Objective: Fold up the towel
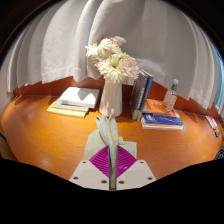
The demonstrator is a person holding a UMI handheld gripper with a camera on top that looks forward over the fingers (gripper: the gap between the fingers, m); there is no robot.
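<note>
My gripper (110,150) is shut on a pale towel (106,128), whose bunched fabric stands up in a narrow strip between the two magenta pads (100,160). The towel is held above the orange-brown table (40,125). The rest of the towel hangs below my fingers and is hidden.
Straight ahead a white vase (111,98) with white flowers (115,62) stands on the table. A stack of books (76,99) lies to its left, upright books (141,96) and a flat book pile (161,113) to its right, with a small bottle (172,95). White curtains (60,50) hang behind.
</note>
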